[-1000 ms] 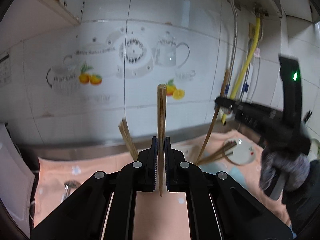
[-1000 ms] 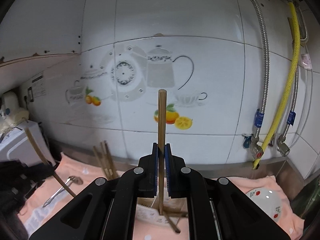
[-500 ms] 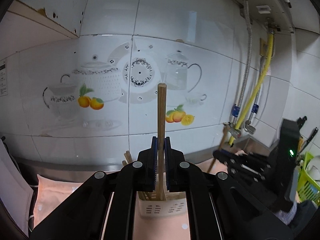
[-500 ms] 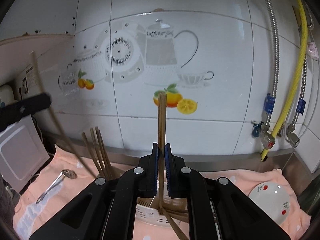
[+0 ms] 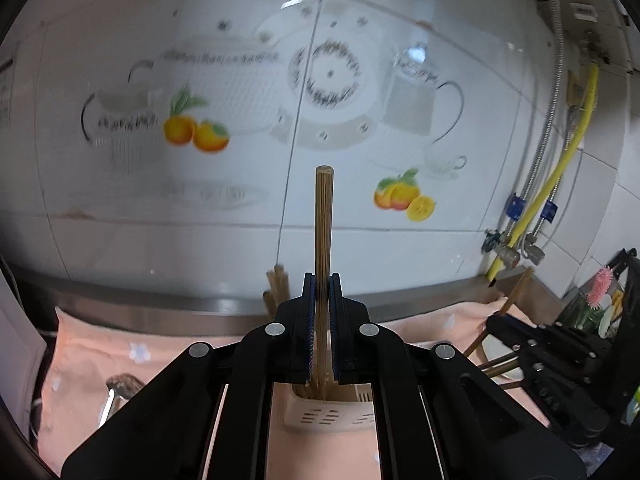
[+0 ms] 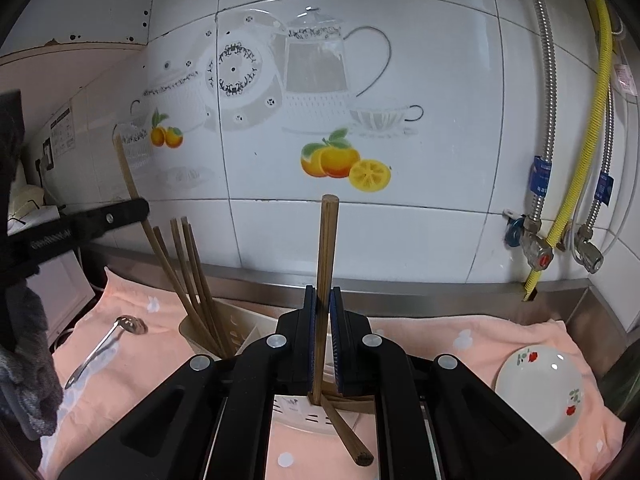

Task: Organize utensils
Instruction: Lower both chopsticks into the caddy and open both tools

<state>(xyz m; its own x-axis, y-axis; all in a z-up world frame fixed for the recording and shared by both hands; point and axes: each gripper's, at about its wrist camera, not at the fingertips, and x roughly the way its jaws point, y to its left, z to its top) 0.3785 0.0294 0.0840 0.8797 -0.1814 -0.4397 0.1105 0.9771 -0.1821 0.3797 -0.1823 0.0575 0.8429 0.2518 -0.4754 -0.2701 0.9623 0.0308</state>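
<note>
Closest in, the left gripper is clamped tight on a wooden chopstick that stands upright, its lower end dipping into the pale slotted utensil holder on the peach cloth. The right gripper pinches a second chopstick the same way — upright, over loose chopsticks lying crossed beneath it. Further back, a bundle of chopsticks leans in the holder; a metal spoon and small flowered dish lie apart, before the tiled wall.
</note>
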